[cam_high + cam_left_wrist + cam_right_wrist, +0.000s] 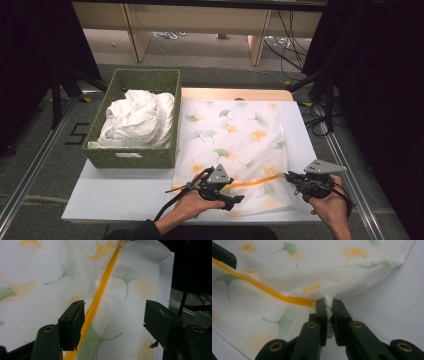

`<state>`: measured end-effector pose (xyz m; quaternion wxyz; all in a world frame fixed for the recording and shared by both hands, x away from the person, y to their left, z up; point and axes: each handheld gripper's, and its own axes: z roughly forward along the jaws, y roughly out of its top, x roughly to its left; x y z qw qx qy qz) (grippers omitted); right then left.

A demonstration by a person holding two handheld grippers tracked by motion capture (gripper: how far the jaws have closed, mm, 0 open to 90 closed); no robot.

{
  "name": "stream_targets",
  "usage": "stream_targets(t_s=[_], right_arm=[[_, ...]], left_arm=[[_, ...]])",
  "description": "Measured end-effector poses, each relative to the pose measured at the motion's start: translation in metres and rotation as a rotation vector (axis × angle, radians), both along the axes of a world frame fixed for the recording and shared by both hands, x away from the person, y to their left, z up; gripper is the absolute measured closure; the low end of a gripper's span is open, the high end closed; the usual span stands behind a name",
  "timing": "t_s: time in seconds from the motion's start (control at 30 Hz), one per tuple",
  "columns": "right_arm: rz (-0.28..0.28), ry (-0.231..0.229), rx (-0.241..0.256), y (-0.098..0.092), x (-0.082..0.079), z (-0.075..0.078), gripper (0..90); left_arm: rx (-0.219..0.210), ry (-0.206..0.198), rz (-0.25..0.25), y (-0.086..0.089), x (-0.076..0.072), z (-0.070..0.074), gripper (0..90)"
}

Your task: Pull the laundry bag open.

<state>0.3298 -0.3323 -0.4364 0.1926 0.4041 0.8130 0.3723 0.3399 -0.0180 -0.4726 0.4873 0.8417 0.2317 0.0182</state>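
A white fabric bag printed with green and orange ginkgo leaves lies flat on the white table, with an orange zipper across its near end. My right gripper is shut on the fabric at the zipper's right end. My left gripper is open over the bag's near left part, its jaws straddling the zipper with the fabric beneath. A person's hands hold both grippers.
A green woven basket holding crumpled white cloth stands on the table's left part, touching the bag's left edge. The white table board ends near the hands. Dark stands and cables lie at the right and back.
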Motion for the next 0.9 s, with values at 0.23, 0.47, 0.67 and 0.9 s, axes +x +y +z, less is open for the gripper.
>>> stream_targets(t_s=[0.23,0.47,0.67,0.9], right_arm=[[0.065,-0.047,-0.025,0.009,0.001,0.008,84.9],[0.099,-0.066,-0.045,0.021,0.006,0.014,84.9],[0.133,-0.076,-0.041,0.027,0.007,0.016,84.9],[0.193,-0.092,-0.044,0.036,0.007,0.022,84.9]], left_arm=[[-0.034,0.039,-0.013,-0.016,0.008,-0.005,45.1],[-0.044,0.017,-0.023,-0.037,0.022,-0.005,49.2],[-0.029,0.002,-0.039,-0.047,0.028,-0.009,51.3],[-0.050,-0.006,-0.035,-0.051,0.031,-0.008,52.6]])
